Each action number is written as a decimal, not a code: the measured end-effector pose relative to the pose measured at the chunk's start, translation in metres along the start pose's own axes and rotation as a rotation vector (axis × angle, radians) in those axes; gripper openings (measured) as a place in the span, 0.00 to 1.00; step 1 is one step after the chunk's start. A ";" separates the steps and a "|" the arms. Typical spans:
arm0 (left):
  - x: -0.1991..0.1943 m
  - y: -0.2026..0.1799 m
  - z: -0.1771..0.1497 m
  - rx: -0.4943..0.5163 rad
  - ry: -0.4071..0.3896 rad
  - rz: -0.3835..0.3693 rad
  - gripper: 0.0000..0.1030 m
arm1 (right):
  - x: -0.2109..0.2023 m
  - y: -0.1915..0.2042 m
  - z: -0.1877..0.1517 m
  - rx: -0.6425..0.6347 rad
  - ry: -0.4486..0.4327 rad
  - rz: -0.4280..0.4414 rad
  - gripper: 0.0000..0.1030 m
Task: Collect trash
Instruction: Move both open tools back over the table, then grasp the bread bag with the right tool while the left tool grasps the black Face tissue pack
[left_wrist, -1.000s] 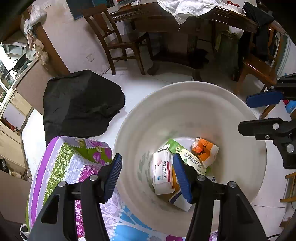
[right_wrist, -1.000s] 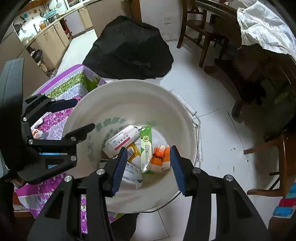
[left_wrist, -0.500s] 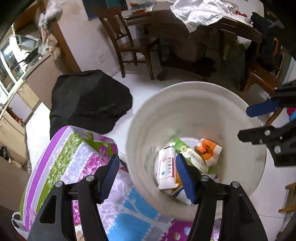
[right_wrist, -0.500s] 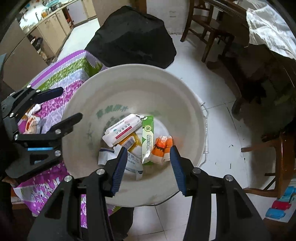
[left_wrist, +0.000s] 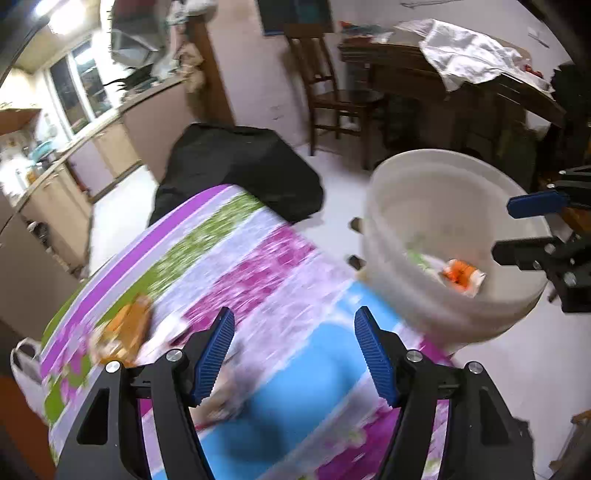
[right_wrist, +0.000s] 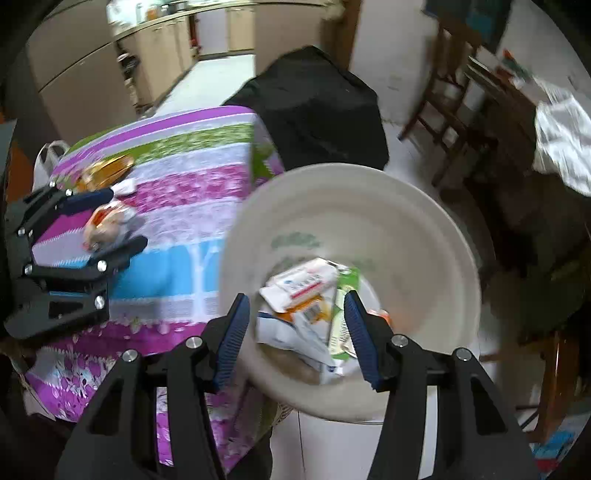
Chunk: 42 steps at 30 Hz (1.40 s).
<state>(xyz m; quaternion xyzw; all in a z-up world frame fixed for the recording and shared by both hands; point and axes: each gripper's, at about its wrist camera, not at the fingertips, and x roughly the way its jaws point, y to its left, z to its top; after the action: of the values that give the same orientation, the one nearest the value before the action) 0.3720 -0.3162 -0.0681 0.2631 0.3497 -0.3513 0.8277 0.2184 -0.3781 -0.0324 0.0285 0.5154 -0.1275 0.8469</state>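
A white bucket (right_wrist: 424, 229) (left_wrist: 413, 288) stands on the floor beside the table, with several wrappers and packets (right_wrist: 306, 295) at its bottom, one of them orange (left_wrist: 461, 275). My right gripper (right_wrist: 293, 328) hangs over the bucket's near rim, its jaws opening and empty. Over the flowered tablecloth (left_wrist: 258, 266) my left gripper (left_wrist: 293, 350) is opening too, with nothing between its jaws. Loose trash lies on the cloth: an orange wrapper (left_wrist: 125, 328) (right_wrist: 107, 168) and a crumpled packet (right_wrist: 107, 221) close to the left gripper (right_wrist: 103, 221).
A black bag (left_wrist: 240, 166) (right_wrist: 314, 110) sits on the floor behind the table. Wooden chairs (left_wrist: 332, 92) and a dark table with a white cloth (left_wrist: 469, 55) stand at the back. Kitchen cabinets (right_wrist: 147, 55) line the far left. A white bag (left_wrist: 26, 369) hangs at the table's left edge.
Both grippers swung left from above the bucket; the left one now hangs over the tablecloth, the right one over the bucket's near rim. Both sets of jaws stand wider.
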 end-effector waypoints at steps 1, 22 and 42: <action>-0.003 0.005 -0.006 -0.006 -0.003 0.015 0.66 | 0.000 0.012 -0.002 -0.022 -0.007 0.021 0.50; -0.085 0.155 -0.228 -0.355 0.083 0.178 0.68 | 0.038 0.157 -0.053 -0.123 -0.094 0.319 0.59; -0.097 0.168 -0.266 -0.105 -0.072 0.052 0.74 | 0.060 0.191 -0.054 -0.152 -0.151 0.362 0.74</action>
<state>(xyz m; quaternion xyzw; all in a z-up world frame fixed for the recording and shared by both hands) 0.3466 0.0073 -0.1267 0.2153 0.3309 -0.3201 0.8612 0.2443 -0.1950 -0.1264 0.0468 0.4450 0.0641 0.8920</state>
